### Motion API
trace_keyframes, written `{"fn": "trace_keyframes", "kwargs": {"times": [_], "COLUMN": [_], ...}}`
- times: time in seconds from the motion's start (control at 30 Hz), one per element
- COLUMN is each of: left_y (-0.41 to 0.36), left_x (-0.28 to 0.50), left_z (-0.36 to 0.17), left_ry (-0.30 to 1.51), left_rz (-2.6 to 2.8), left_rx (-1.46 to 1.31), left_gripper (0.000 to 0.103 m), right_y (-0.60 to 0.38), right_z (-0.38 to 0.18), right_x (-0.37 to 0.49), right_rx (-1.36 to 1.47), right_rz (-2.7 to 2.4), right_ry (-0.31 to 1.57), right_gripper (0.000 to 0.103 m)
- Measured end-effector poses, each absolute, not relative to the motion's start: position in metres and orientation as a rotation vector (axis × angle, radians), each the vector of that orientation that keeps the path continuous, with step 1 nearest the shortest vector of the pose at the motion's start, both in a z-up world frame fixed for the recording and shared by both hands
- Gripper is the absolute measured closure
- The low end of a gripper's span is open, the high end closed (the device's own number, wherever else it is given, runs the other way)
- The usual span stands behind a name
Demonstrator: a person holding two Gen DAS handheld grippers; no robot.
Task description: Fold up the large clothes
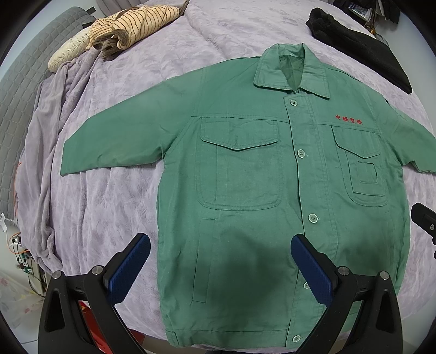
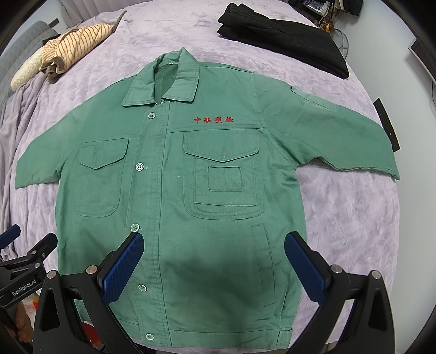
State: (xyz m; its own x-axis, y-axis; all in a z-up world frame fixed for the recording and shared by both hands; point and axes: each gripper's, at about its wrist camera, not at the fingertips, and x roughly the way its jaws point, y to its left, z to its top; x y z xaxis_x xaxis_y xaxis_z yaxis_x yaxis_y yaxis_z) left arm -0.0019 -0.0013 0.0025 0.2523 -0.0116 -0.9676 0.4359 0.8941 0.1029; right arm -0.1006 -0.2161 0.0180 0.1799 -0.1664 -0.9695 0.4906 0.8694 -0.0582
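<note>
A green work jacket (image 1: 253, 174) lies flat and buttoned, front up, on a lilac blanket, collar away from me and both sleeves spread out. It has two chest pockets and red embroidered characters (image 2: 214, 120). It fills the right wrist view (image 2: 174, 190) too. My left gripper (image 1: 220, 245) is open and empty, above the jacket's lower left part. My right gripper (image 2: 214, 245) is open and empty, above the jacket's lower right part near the hem. The left gripper (image 2: 11, 245) also shows at the left edge of the right wrist view.
The lilac blanket (image 1: 114, 207) covers the bed. A striped beige garment (image 1: 130, 24) lies bunched at the far left, a folded black garment (image 2: 286, 40) at the far right. A grey quilted headboard (image 1: 16, 109) and loose wires (image 1: 19, 245) are at the left edge.
</note>
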Motion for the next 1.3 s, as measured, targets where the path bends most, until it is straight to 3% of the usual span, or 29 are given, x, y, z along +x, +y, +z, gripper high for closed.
{"fn": "trace_keyframes", "kwargs": {"times": [1.3], "left_y": [0.0001], "left_x": [0.0029], "left_z": [-0.0043], "left_ry": [1.303], "left_rz": [-0.258], "left_rx": [0.473], "left_gripper": [0.0], "right_y": [-0.2146], "right_z": [0.0172], "right_x": [-0.0981], "right_rx": [0.292], "right_rz": [-0.474], "right_ry": [1.315], "right_gripper": [0.0]}}
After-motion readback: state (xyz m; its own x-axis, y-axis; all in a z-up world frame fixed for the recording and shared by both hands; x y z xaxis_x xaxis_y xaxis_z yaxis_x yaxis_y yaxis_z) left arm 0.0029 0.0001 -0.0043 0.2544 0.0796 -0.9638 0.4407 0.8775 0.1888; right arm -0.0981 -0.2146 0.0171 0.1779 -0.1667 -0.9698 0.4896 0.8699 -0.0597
